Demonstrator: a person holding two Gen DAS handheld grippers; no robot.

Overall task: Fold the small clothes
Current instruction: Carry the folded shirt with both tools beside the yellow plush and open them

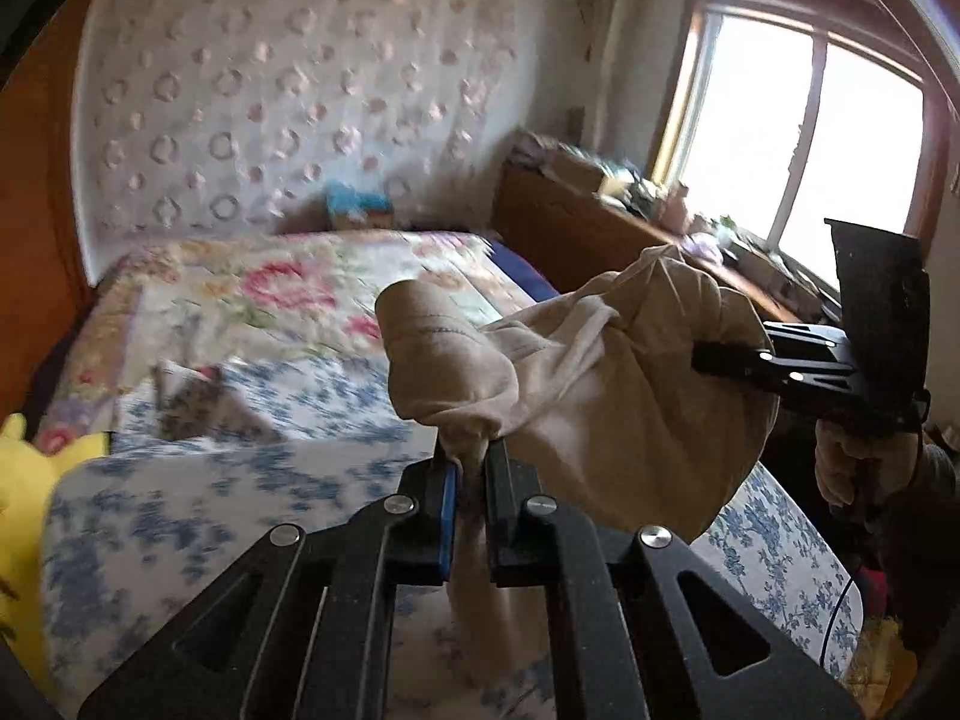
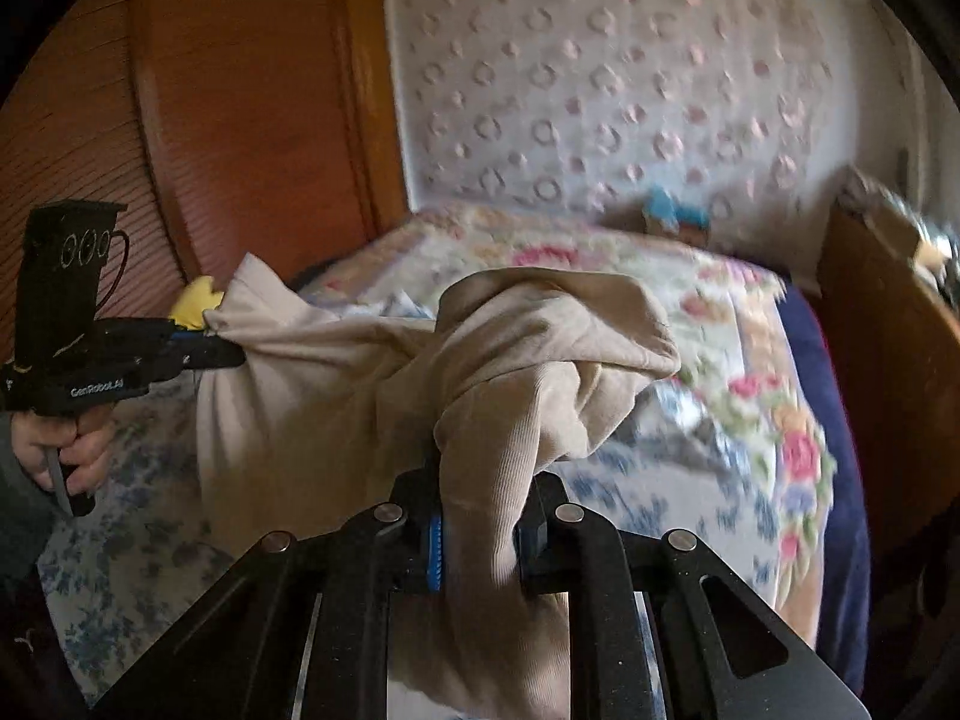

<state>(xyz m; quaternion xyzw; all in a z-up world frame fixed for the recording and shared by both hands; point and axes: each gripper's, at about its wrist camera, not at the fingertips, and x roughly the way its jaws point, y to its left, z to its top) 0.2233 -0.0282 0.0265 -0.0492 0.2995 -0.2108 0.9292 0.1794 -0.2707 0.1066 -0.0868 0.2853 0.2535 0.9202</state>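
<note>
Hanging between both tongs above the floral-quilted bed, the beige ribbed-cotton garment is pinched by left tongs and right tongs.

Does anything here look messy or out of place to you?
Yes, the beige garment: it hangs bunched and twisted in the air above the bed, pinched by the left gripper and right gripper, not flat for folding.

Garment hangs between left gripper and right gripper, above the bed (window on its right).
</note>
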